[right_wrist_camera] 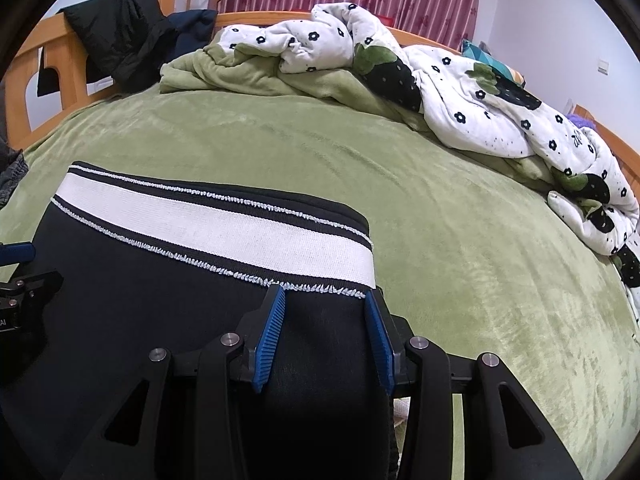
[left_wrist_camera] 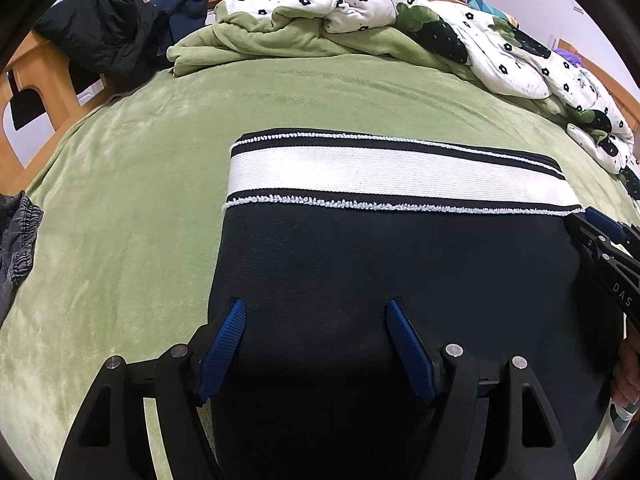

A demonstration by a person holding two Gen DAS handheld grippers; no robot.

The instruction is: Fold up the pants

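Left wrist: tongs [left_wrist_camera: 316,306] angled down (jaws apart) over pants [left_wrist_camera: 392,264].

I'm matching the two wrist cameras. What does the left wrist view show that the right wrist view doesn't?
Left wrist only: the left gripper whole, jaws apart over the black pants, and a person's hand at the right edge. Right wrist only: the right gripper from behind, by the white waistband. Both: pants, green bedspread, flowered quilt.
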